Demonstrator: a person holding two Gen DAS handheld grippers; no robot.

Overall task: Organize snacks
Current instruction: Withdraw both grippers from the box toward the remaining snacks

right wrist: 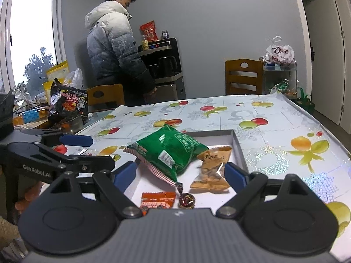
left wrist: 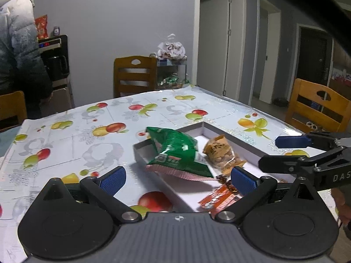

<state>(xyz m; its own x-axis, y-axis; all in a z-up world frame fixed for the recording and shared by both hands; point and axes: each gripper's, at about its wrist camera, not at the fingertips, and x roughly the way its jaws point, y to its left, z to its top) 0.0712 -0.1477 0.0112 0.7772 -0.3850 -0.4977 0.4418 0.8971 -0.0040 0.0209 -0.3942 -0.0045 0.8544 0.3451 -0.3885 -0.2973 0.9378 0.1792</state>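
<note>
A shallow grey box (right wrist: 238, 144) with a white floor lies on the fruit-print tablecloth. A green snack bag (right wrist: 169, 151) leans over its left rim. Beside the bag are a clear peanut pack (right wrist: 212, 171), an orange wrapper (right wrist: 158, 201) and a round foil candy (right wrist: 186, 200). My right gripper (right wrist: 180, 175) is open; the bag's lower edge lies between its blue pads, untouched. My left gripper (left wrist: 178, 180) is open just short of the green bag (left wrist: 177, 151), near the peanut pack (left wrist: 221, 153) and orange wrapper (left wrist: 219, 199). Each gripper shows at the edge of the other's view.
A person in a white puffer jacket (right wrist: 114, 50) stands at a water dispenser behind the table. Wooden chairs (right wrist: 243, 76) ring the table. A black noodle pack (right wrist: 68, 103) and clutter sit at the far left. A cart with bags (right wrist: 280, 65) stands at the back right.
</note>
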